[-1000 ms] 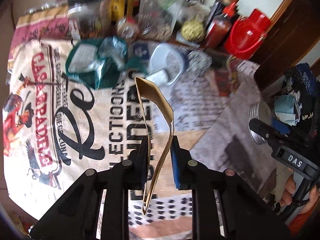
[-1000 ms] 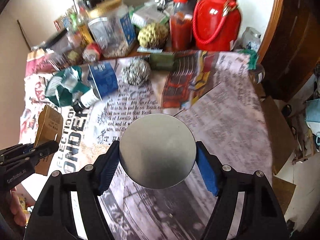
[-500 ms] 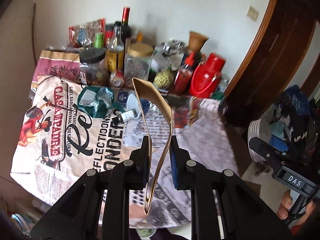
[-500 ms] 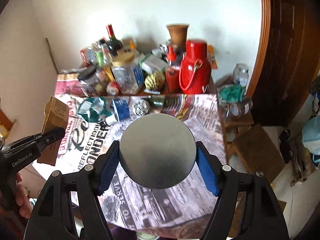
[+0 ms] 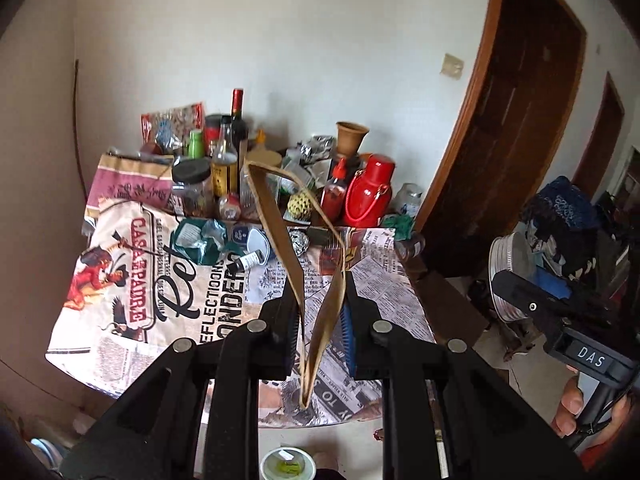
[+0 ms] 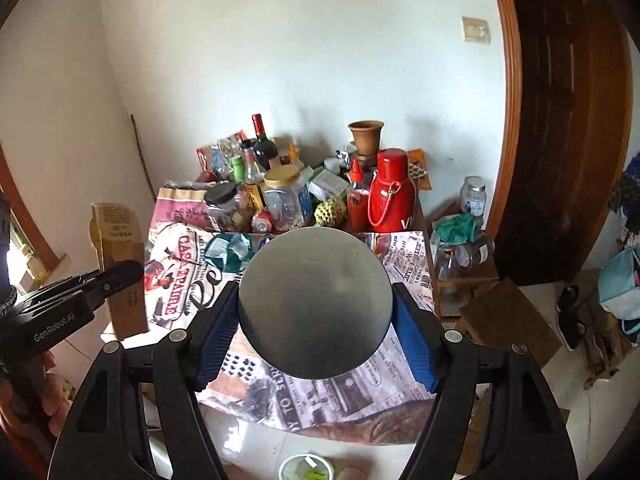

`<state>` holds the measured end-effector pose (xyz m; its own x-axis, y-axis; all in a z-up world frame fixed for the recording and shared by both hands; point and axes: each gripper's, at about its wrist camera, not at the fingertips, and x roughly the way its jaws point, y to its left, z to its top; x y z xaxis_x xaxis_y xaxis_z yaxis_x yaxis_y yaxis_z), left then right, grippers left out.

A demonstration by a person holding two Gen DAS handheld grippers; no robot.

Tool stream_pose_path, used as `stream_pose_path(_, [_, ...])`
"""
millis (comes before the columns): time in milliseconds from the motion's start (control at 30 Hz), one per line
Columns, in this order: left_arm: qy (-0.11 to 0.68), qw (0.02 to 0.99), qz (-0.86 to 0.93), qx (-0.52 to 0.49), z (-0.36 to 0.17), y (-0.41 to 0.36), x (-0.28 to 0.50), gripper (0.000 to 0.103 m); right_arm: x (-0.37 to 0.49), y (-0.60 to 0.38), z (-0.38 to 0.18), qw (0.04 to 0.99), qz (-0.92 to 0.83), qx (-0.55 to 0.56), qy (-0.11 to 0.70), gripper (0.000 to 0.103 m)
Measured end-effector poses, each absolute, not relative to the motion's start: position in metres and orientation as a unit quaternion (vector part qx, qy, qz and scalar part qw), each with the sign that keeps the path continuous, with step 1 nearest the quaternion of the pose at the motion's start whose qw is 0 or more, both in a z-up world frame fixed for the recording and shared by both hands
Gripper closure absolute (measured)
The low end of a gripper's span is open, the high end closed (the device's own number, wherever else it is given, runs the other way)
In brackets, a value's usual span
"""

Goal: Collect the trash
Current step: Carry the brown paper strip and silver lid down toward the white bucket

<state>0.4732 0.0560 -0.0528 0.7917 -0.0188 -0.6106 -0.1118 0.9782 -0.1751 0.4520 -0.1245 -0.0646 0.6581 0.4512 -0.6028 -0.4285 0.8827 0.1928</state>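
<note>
Two loads in hand, well back from the bench (image 5: 372, 280). Left gripper (image 5: 320, 320) clenched on a flattened brown cardboard box (image 5: 276, 216), gripped low across its open end, top flap rising ahead of the fingers. Right gripper (image 6: 314, 308) clamped on a round metal tin (image 6: 315, 304), blue pads pressed to either side, flat grey face filling the view between the fingers. Judging by the pose, carrying both off for disposal; no trash container to be seen, only a small green-and-white cup (image 6: 306, 468) on the floor below the fingers. To do this well: keep both grips firm, hold the tin level so it cannot slide out past the pads, watch the thin card for buckling, release each only over the receptacle. More rubbish far ahead of the fingers on the bench: crumpled green wrapper (image 5: 200, 240), foil ball (image 5: 299, 242), toppled blue tub (image 5: 250, 240). Readable print: "CASA PADRE" and "REFLECTIONS" on the bench covering, "TO SERVE" near its front edge, "GenRobot.AI" on the left tool seen from the right camera, "DAS" on the right tool seen from the left. Small print on the box too fine to read.
</note>
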Motion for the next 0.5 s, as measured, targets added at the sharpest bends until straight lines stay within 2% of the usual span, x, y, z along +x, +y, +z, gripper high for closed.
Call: stream_pose_path(500, [0.313, 0.945, -0.028, -0.088, -0.055, 0.101, 0.321, 0.086, 0.303, -0.079, -0.070, 0.920, 0.206, 0.041, 0.332, 0.032])
